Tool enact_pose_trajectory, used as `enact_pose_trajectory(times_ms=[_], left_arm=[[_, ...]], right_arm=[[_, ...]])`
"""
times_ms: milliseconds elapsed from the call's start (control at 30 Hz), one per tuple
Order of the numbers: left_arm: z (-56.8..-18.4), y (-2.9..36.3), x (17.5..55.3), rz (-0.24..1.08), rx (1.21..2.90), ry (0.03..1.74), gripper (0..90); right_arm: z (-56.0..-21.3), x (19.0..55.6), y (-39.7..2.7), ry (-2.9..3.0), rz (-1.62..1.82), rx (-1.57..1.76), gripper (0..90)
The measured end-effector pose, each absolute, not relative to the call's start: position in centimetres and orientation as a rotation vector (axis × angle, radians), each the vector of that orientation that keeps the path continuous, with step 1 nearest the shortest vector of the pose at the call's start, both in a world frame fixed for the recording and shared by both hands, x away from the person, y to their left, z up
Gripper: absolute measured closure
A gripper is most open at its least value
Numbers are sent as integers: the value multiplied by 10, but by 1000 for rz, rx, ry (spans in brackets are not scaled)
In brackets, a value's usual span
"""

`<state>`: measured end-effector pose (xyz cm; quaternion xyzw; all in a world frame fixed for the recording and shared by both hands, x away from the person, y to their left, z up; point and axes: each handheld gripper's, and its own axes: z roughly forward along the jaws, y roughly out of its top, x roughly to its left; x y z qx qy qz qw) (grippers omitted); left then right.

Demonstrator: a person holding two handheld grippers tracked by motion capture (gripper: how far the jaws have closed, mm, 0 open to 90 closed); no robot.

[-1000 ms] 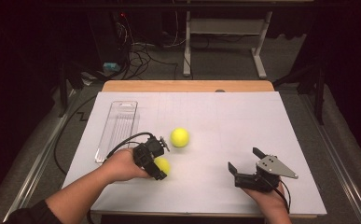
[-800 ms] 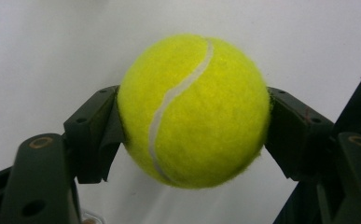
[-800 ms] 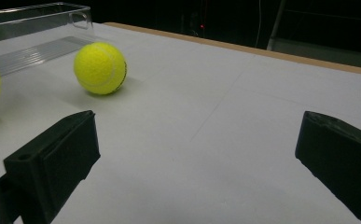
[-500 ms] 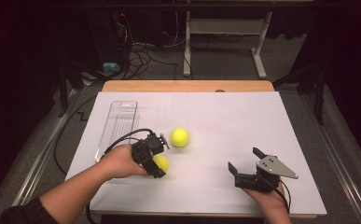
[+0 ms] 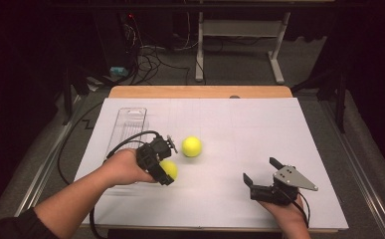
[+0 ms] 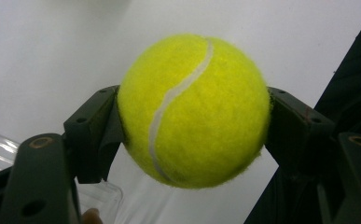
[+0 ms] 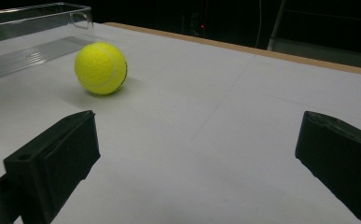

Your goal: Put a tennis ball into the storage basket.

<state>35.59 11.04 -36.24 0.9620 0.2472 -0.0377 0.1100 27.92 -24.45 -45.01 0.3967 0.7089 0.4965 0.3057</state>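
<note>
My left gripper (image 5: 166, 172) is shut on a yellow tennis ball (image 5: 170, 169), holding it just above the white table sheet at the left. In the left gripper view both black pads press the sides of that ball (image 6: 193, 109). A second tennis ball (image 5: 192, 146) lies loose on the sheet a little beyond and to the right of it; the same ball (image 7: 100, 68) sits far left in the right gripper view. My right gripper (image 5: 260, 170) rests near the front right of the table, jaws wide open with nothing between them (image 7: 199, 154).
A long clear plastic tray (image 5: 128, 124) lies along the left side of the sheet, just behind my left hand. The wooden table edge (image 5: 200, 91) runs along the back. Cables and a metal stand occupy the dark floor beyond.
My left gripper has lifted slightly with the tennis ball in it. The loose ball and my right gripper have stayed put.
</note>
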Motion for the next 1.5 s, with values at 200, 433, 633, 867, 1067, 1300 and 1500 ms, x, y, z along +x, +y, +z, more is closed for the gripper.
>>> enact_pose_trajectory(times_ms=[200,433,633,867,1067,1300,1500], left_arm=[[-353,114,357,-112,2832,726,268],[-341,117,359,-109,2826,728,268],[-332,119,360,-103,2828,727,268],[-324,123,364,-107,2831,738,268],[-322,129,370,-115,2826,771,268],[-322,141,377,-115,2816,823,268],[-322,152,382,-111,2812,870,268]], right_arm=[[-450,279,-244,1877,1315,1050,0],[-450,279,-244,1876,1315,1050,0],[-450,279,-245,1876,1317,1051,0],[-450,279,-245,1876,1317,1052,0],[-450,279,-245,1877,1317,1052,0],[-450,279,-245,1877,1316,1054,0],[-450,279,-245,1877,1315,1053,0]])
